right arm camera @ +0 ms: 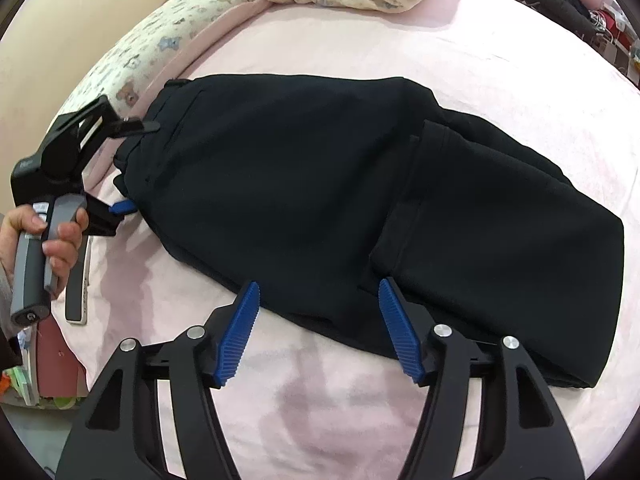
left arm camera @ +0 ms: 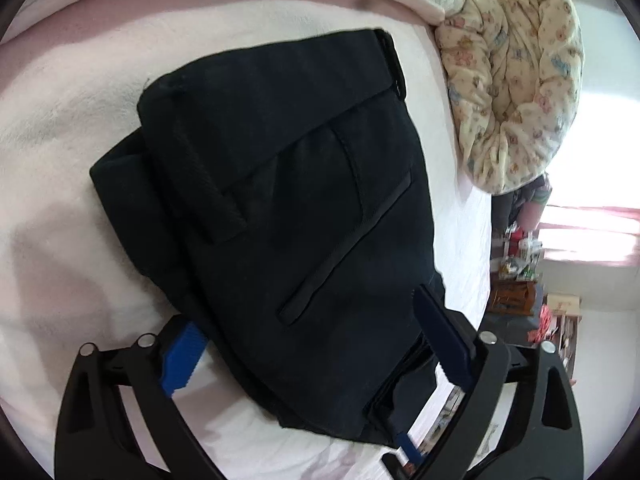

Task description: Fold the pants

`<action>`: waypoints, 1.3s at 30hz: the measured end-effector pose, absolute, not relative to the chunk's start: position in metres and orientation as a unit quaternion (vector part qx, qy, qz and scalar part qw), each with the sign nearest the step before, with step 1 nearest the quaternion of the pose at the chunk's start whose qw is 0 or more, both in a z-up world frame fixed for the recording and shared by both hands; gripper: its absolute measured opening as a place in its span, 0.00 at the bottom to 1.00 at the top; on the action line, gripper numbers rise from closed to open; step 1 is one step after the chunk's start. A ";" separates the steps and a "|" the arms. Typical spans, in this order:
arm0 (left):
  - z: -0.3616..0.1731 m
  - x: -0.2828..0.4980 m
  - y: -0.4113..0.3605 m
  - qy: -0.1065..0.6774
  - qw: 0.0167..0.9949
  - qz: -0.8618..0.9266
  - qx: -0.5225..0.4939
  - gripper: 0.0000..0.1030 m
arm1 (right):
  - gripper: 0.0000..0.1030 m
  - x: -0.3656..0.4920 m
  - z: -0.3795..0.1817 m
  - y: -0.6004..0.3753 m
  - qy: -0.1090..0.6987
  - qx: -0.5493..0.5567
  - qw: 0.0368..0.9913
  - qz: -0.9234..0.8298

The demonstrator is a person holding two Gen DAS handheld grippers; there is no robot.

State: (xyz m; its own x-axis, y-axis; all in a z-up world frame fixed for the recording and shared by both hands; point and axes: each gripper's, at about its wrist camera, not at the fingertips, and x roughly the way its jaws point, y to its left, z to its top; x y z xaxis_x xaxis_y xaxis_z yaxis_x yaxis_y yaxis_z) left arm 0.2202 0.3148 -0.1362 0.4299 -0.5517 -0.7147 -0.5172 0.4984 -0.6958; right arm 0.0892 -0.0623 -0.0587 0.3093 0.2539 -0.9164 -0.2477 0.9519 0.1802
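1. Two claws work a pair of dark pants (right arm camera: 328,184) lying partly folded on a pink bed (right arm camera: 460,52); the garment sits ahead of the right claw (right arm camera: 318,330) and runs off to that claw's right, where a leg is already doubled over.
2. Left claw (left arm camera: 308,344) straddles the waistband end with its jaws spread; one blue pad rests beside the fabric edge and the other lies on top of the cloth, so the pants are between the jaws but not pinched. Treat it as released.
3. Right claw is also released, jaws parted, its tips just at the near hem of the pants with nothing squeezed.
4. The step in hand looks like taking hold of the near edge for the next fold. Slide each lower pad under all layers before closing, otherwise only the top layer lifts.
5. Close both claws together and carry the edge level, so the fold line stays straight.
6. Watch the loose flap ahead of the left claw: it may slip out as the cloth rises.
7. Keep clear of the quilt (left arm camera: 516,80) bunched beyond the waistband.
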 end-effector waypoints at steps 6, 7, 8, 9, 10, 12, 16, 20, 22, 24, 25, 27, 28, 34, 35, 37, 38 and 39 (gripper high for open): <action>-0.138 0.200 0.323 0.523 0.701 0.012 -0.485 0.25 | 0.62 0.087 -0.066 -0.065 0.577 0.009 0.802 0.153; -0.135 0.198 0.322 0.518 0.709 0.009 -0.478 0.23 | 0.62 0.087 -0.066 -0.065 0.577 0.008 0.802 0.155; -0.132 0.198 0.320 0.515 0.717 0.005 -0.470 0.20 | 0.62 0.087 -0.067 -0.065 0.577 0.006 0.801 0.156; -0.125 0.197 0.316 0.508 0.732 0.000 -0.455 0.17 | 0.62 0.087 -0.067 -0.066 0.578 0.005 0.801 0.157; -0.120 0.196 0.313 0.500 0.743 -0.005 -0.444 0.16 | 0.62 0.087 -0.067 -0.067 0.578 0.005 0.801 0.158; -0.109 0.195 0.308 0.487 0.763 -0.014 -0.426 0.15 | 0.62 0.086 -0.068 -0.069 0.579 0.005 0.800 0.159; -0.098 0.193 0.303 0.472 0.778 -0.023 -0.415 0.14 | 0.62 0.085 -0.067 -0.075 0.580 0.010 0.800 0.156; -0.080 0.192 0.293 0.454 0.797 -0.040 -0.396 0.13 | 0.62 0.083 -0.063 -0.083 0.576 0.015 0.803 0.154; -0.068 0.194 0.286 0.445 0.806 -0.052 -0.386 0.13 | 0.62 0.083 -0.061 -0.089 0.573 0.020 0.805 0.152; -0.059 0.194 0.280 0.437 0.812 -0.062 -0.381 0.13 | 0.62 0.083 -0.060 -0.095 0.570 0.024 0.808 0.148; -0.054 0.194 0.277 0.432 0.814 -0.067 -0.381 0.13 | 0.62 0.083 -0.059 -0.100 0.569 0.030 0.809 0.144; -0.046 0.195 0.271 0.425 0.819 -0.073 -0.377 0.13 | 0.62 0.083 -0.058 -0.107 0.568 0.037 0.810 0.140; -0.042 0.195 0.268 0.422 0.823 -0.076 -0.373 0.13 | 0.63 0.082 -0.058 -0.110 0.568 0.039 0.811 0.137; -0.023 0.196 0.250 0.413 0.837 -0.097 -0.347 0.13 | 0.63 0.077 -0.058 -0.135 0.567 0.058 0.812 0.122; -0.018 0.196 0.244 0.411 0.842 -0.102 -0.333 0.13 | 0.63 0.076 -0.059 -0.138 0.568 0.062 0.812 0.119; -0.006 0.196 0.230 0.408 0.853 -0.118 -0.303 0.13 | 0.63 0.075 -0.061 -0.145 0.571 0.069 0.810 0.113; -0.002 0.196 0.225 0.405 0.856 -0.126 -0.297 0.13 | 0.63 0.074 -0.062 -0.150 0.572 0.076 0.809 0.109; 0.003 0.195 0.219 0.401 0.859 -0.134 -0.288 0.13 | 0.63 0.073 -0.064 -0.154 0.573 0.079 0.809 0.106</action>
